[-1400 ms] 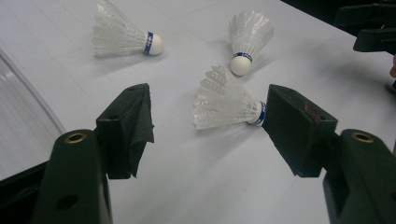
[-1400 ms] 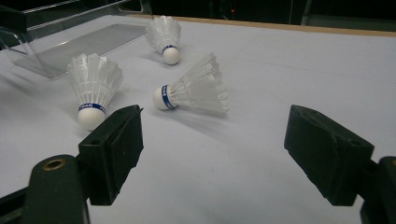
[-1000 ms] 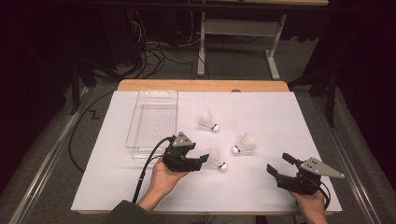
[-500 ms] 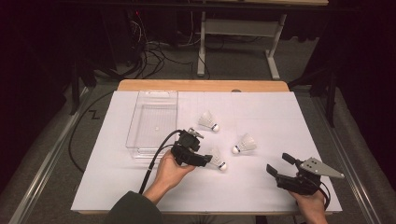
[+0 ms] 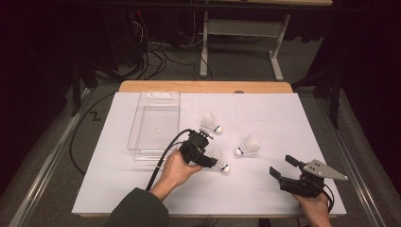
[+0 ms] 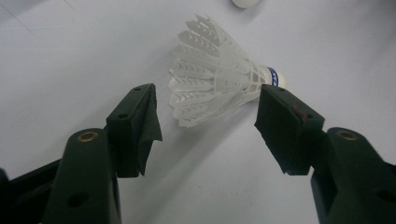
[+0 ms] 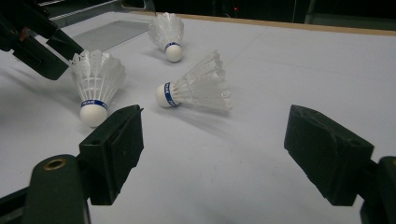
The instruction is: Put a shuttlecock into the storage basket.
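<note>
Lying between left tongs [image 6: 208, 116]: shuttlecock [image 6: 215, 81]

Lab recording bench, white-papered table [image 5: 265, 189], dark surrounds, tangled floor cables [image 5: 156, 52], metal desk frame [image 5: 241, 33]

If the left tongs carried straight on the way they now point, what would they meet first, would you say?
Most likely the nearest shuttlecock: it lies on its side just ahead of the left tongs, whose open jaws stand either side of its feathers without touching. Exact depth is hard to judge.
</note>
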{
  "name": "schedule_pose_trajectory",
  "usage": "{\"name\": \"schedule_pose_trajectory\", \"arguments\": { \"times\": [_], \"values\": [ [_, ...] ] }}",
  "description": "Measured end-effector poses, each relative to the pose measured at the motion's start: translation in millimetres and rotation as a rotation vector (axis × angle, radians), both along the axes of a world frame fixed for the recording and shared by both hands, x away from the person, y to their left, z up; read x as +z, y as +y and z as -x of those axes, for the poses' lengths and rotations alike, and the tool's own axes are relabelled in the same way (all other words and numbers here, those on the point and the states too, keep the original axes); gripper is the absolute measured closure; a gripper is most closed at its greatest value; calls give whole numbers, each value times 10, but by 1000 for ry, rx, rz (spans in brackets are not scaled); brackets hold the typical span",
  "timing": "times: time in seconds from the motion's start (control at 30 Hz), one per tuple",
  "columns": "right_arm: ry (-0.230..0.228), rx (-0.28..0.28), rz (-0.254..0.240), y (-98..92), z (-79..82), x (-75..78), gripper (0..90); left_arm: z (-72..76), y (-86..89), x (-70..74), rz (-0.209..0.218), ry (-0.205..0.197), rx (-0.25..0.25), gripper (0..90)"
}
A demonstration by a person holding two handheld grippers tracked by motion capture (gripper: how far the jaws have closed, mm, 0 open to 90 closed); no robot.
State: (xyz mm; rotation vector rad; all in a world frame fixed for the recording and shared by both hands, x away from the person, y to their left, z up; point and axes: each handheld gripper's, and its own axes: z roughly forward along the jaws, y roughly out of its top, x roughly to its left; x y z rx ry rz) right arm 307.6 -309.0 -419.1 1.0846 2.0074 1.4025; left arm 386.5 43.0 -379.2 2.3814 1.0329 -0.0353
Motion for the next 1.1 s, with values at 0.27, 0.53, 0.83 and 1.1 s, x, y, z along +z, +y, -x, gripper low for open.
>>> {"name": "schedule_pose_trajectory", "arguments": {
  "times": [0.27,0.53,0.83,1.1],
  "values": [
    [2,4,2,1,0,-2,202,-55,-87,-23,-24,19,-18,412],
    [3,6,7,5,-1,-5,203,-54,-128,-50,-30,22,-32,465],
    [7,7,18,13,-3,-12,206,-59,-193,-63,-60,35,-79,551],
    [8,9,19,11,1,-14,207,-61,-197,-64,-65,46,-109,648]
  ]
}}
